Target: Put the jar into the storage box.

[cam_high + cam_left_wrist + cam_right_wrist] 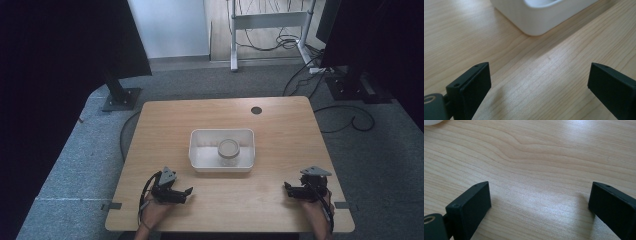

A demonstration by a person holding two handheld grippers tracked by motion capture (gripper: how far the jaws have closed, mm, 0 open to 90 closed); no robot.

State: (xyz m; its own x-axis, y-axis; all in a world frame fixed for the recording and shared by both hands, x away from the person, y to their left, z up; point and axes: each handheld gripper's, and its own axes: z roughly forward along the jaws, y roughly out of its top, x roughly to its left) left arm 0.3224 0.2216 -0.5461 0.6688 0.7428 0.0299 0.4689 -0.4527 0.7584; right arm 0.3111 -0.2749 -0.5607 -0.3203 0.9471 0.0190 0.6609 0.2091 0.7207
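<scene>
A white tray [200, 162] stood at the middle of the wooden table [280, 125], and a glass jar [228, 151] stood upright inside it. The left gripper [189, 190] and the right gripper [286, 186] rested near the front edge, well apart from the tray, each with its jaws spread wide and holding nothing.

The bench [280, 135] is pale wood with wavy brown grain and a dark round hole. Ahead of both black claws, left [187, 191] and right [288, 187], sits a white tub [200, 160] holding a clear jar [228, 151] with a whitish top. Beyond them, the floor [385, 150] is speckled grey.
</scene>
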